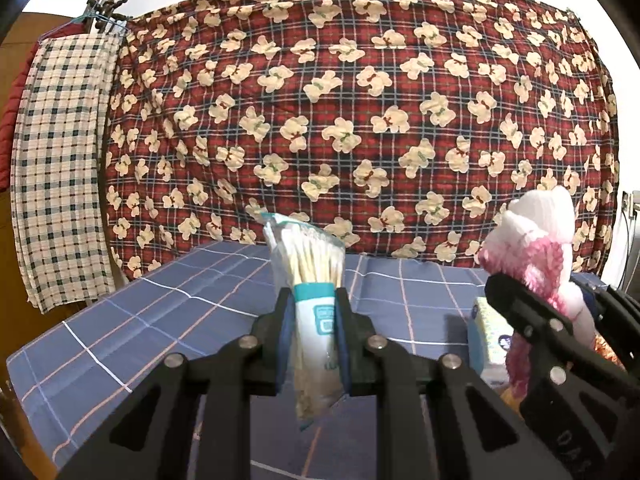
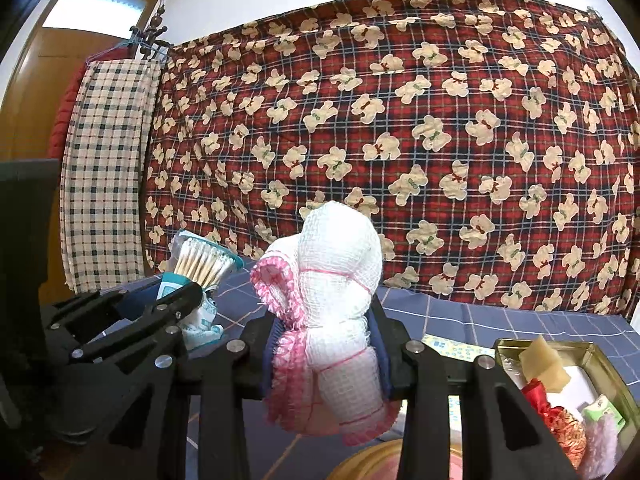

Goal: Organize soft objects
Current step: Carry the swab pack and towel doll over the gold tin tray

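Both tools are loaded, side by side above the blue checked table (image 1: 168, 300). The left tool (image 1: 312, 320) is clamped on a cotton swab packet (image 1: 308, 264) at its label band, mid-frame: light, crinkly, slippery film, best pinched around the stiff bundle. The right tool (image 2: 324, 344) squeezes a rolled pink-and-white mesh cloth (image 2: 336, 280), centre frame: soft, springy, best gripped mid-roll. Both point slightly downward, nearly level.

Glossy clear plastic pack (image 1: 316, 312), wooden swab sticks inside. Coarse open-weave mesh cloth bundle (image 2: 340, 280). Matt black plastic gripper fingers (image 1: 280, 340). Shiny metal tin (image 2: 600, 356).
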